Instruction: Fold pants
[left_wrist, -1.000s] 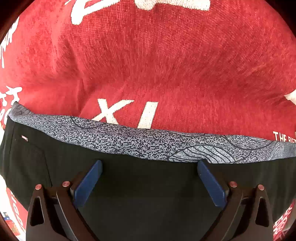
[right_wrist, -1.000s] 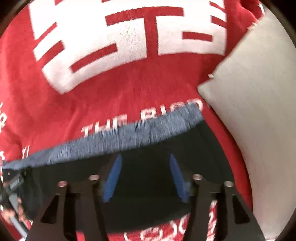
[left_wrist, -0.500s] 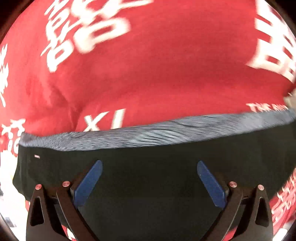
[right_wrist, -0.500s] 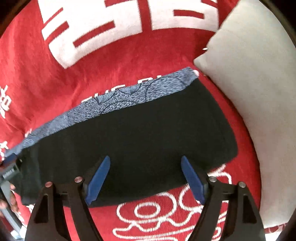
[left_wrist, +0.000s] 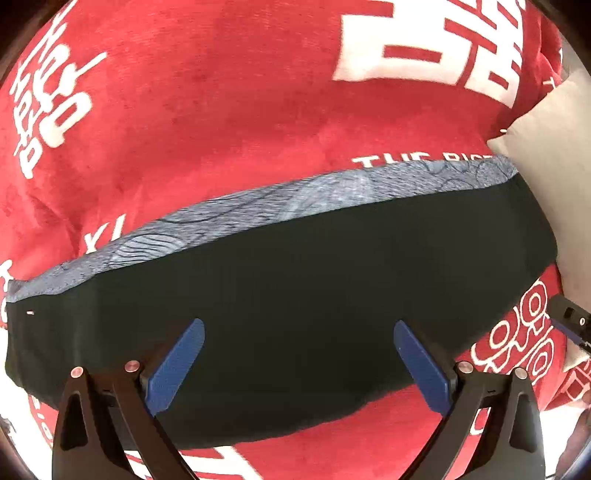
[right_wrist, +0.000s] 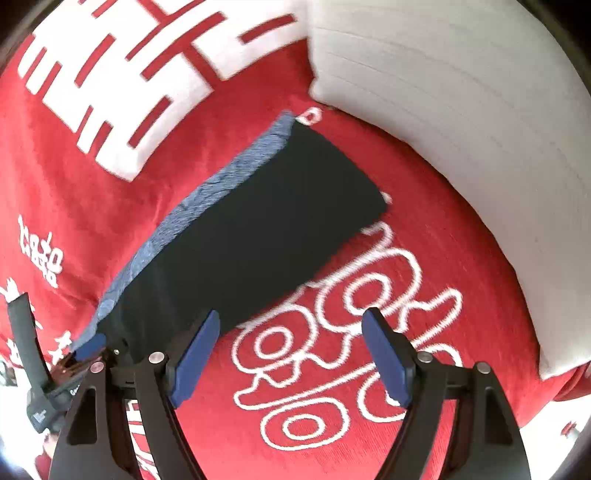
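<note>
Both tongs are open and empty. The pants (left_wrist: 295, 295) lie folded on the red blanket (left_wrist: 221, 129), under the left tongs (left_wrist: 297, 360) and up-left of the right tongs (right_wrist: 291, 356). For the next fold, I'd grip one short end's corners squarely.

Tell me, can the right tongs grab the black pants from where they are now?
Probably yes. The right tongs stand open over the red blanket, just beside the near edge of the folded black pants. Nothing lies on the pants or between, so a short sideways move should do it.

Red blanket (left_wrist: 229, 122) with white lettering, pale ribbed cushion (right_wrist: 461, 110) at its edge
</note>
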